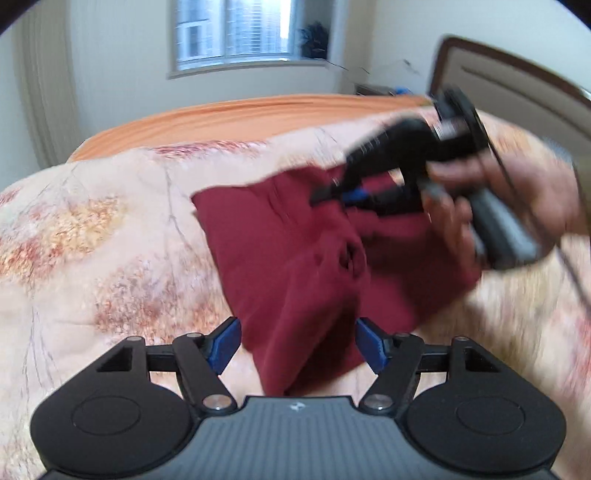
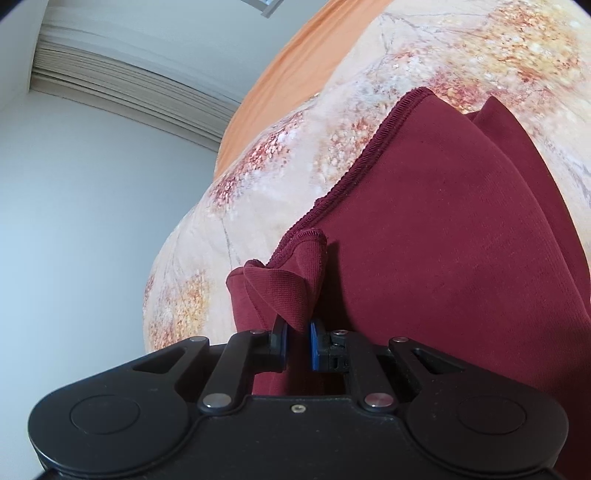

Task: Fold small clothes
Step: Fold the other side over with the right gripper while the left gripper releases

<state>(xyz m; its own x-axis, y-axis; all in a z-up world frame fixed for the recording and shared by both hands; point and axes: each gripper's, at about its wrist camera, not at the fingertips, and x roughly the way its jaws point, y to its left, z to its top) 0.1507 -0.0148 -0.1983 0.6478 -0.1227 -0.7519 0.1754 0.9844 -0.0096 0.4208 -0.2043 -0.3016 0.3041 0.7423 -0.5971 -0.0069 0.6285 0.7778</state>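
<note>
Bright window [image 1: 236,33], white walls, floral-quilted bed [image 1: 92,229]

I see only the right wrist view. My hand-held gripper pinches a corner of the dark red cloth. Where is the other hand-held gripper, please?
Observer: The left hand-held gripper is open; its blue pads stand on each side of the dark red cloth without pressing it.
Operator: Is my gripper visible from there?
Observer: Yes, the right hand-held gripper is over the far part of the cloth, held by a hand.
Operator: What is behind the bed?
Observer: A window in the far wall, and a headboard on the right.
</note>
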